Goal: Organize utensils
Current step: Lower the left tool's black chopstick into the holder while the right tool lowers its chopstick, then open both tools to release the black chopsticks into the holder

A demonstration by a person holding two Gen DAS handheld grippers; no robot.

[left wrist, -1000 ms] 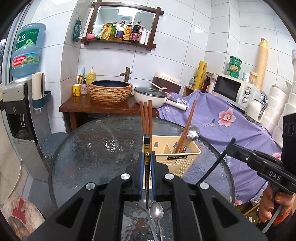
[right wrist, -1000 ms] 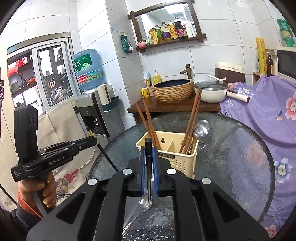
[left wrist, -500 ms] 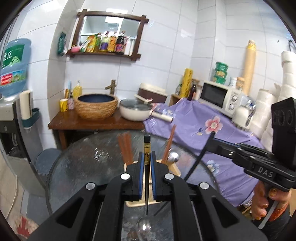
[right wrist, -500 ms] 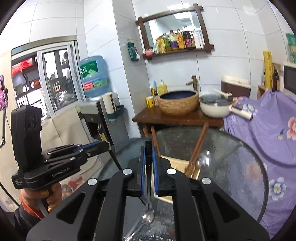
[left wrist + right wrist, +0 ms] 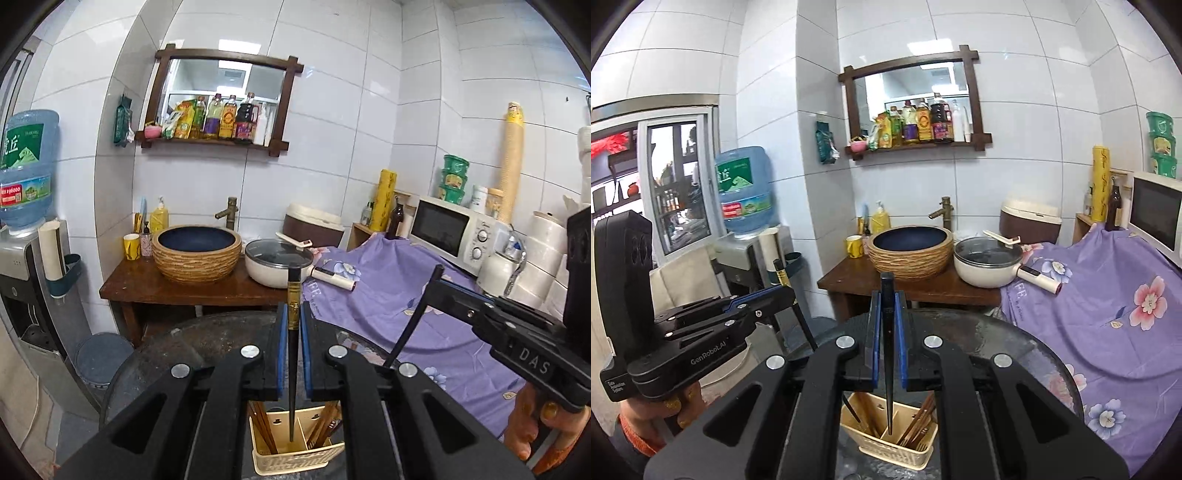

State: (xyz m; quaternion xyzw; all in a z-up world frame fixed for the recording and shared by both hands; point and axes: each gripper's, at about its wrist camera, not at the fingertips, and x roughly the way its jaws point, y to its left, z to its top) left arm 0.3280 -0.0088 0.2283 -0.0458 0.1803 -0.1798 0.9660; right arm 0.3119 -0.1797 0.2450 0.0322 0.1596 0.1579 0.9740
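My left gripper (image 5: 291, 321) is shut on a black chopstick (image 5: 293, 354) with a gold band, held upright, its tip over the middle of the cream utensil caddy (image 5: 295, 456). My right gripper (image 5: 887, 314) is shut on a second black chopstick (image 5: 888, 354), its tip over the caddy (image 5: 894, 448) too. The caddy stands on the round glass table (image 5: 1015, 343) and holds brown wooden chopsticks (image 5: 260, 424) in its left and right compartments. Each gripper shows in the other's view: the right one (image 5: 436, 273), the left one (image 5: 783, 284).
A wooden stand (image 5: 147, 284) behind the table carries a woven basin (image 5: 197, 253) and a white pot (image 5: 277, 264). A purple flowered cloth (image 5: 399, 295) covers the counter at right, with a microwave (image 5: 450, 229). A water dispenser (image 5: 22, 258) stands left.
Both grippers have risen well above the table with their chopsticks. The caddy has dropped to the bottom of both views. The spoons on the glass have gone out of sight.
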